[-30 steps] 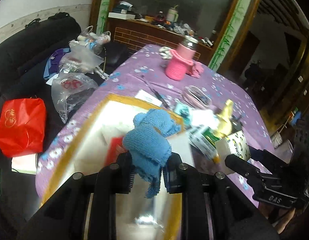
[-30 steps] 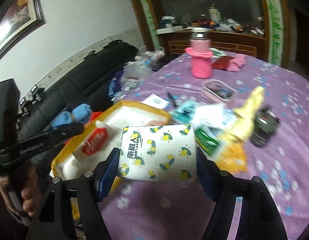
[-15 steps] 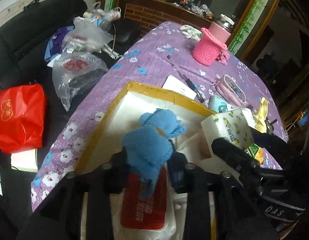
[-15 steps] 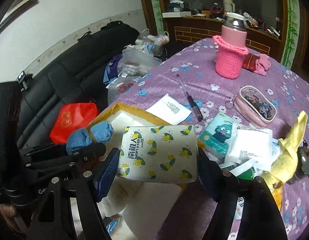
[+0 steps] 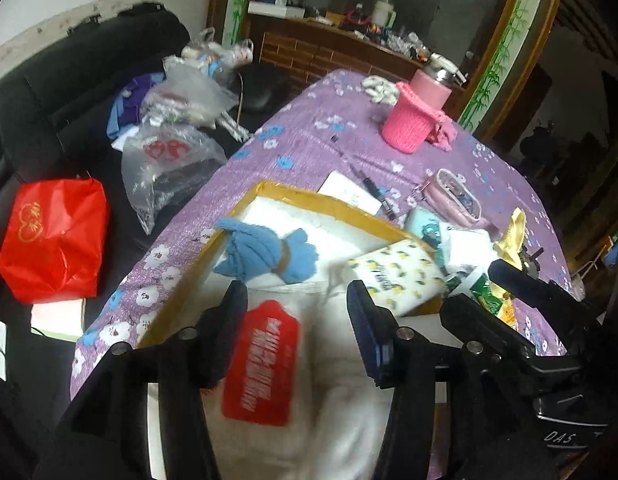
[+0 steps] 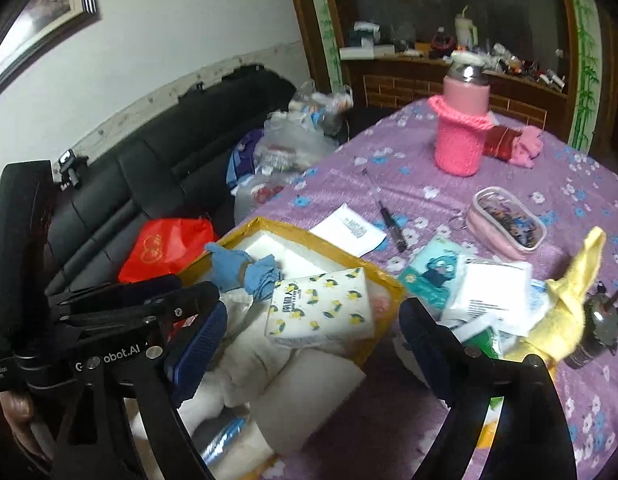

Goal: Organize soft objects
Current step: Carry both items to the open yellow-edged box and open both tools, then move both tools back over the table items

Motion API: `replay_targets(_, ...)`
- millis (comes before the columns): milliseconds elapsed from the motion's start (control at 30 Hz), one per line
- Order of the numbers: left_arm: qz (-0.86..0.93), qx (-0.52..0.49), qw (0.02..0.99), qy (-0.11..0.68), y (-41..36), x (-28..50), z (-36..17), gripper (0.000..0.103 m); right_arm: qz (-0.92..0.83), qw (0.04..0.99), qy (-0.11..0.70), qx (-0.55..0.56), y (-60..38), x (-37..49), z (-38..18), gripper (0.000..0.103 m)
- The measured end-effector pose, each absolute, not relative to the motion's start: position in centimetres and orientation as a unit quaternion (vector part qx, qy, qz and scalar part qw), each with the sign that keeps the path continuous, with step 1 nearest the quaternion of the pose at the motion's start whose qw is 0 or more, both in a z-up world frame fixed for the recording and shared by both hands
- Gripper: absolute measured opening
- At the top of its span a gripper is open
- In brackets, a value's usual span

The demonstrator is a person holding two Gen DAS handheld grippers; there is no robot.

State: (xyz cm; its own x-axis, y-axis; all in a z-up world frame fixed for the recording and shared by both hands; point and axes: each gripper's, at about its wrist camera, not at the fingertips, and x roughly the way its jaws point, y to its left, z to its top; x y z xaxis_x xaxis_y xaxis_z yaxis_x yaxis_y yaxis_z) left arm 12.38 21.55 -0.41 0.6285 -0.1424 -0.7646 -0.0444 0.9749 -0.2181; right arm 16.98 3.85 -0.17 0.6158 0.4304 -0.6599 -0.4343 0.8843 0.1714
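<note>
A blue knitted bundle (image 5: 265,252) (image 6: 245,268) lies loose inside the yellow-rimmed white box (image 5: 309,196) (image 6: 293,232), near its far left corner. My left gripper (image 5: 297,316) hangs just short of it with its jaws opening and nothing pressed between them; a red-labelled white pack (image 5: 261,364) lies below. The lemon-print tissue pack (image 6: 321,308) (image 5: 397,276) rests tilted on the box's contents at its right rim. My right gripper (image 6: 313,340) stands behind it, jaws opening wide, pads clear of the pack.
On the purple flowered cloth are a pink knit-sleeved bottle (image 6: 461,136), a pink pouch (image 6: 505,220), a yellow cloth (image 6: 569,300), a pen (image 6: 393,224), a paper slip (image 6: 349,228) and small tissue packs (image 6: 433,272). A red bag (image 5: 53,236) and plastic bags (image 5: 169,160) lie on the black sofa.
The left jaws widened and the blue bundle dropped out of them into the box. The right jaws widened and the lemon-print pack fell from them onto the box's contents.
</note>
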Motion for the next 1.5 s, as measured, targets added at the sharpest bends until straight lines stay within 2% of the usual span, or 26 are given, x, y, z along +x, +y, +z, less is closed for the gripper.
replay_targets(167,-0.020,-0.078,0.912,0.402,18.6,10.5,1.3,0.051,0.225,0.912,0.343,0.025,0.2,15.0,0.2,0.091)
replay_targets(333,-0.031,-0.041,0.920,0.388,15.4,9.0,2.2,0.052,0.170,0.918,0.357,0.012,-2.8,13.2,0.8,0.091)
replay_targets(667,-0.077,-0.047,0.910,0.404,11.0,7.6,2.7,0.052,0.126,0.933,0.336,-0.005,-6.2,8.5,1.4,0.091)
replay_targets(1133,-0.108,-0.036,0.897,0.427,6.6,7.7,1.9,0.052,0.135,0.935,0.323,0.047,-12.9,8.1,-0.6,0.093)
replay_targets(1500,-0.128,-0.049,0.878,0.459,5.5,9.3,-0.1,0.052,0.136,0.897,0.412,0.081,-15.5,14.3,-4.3,0.093)
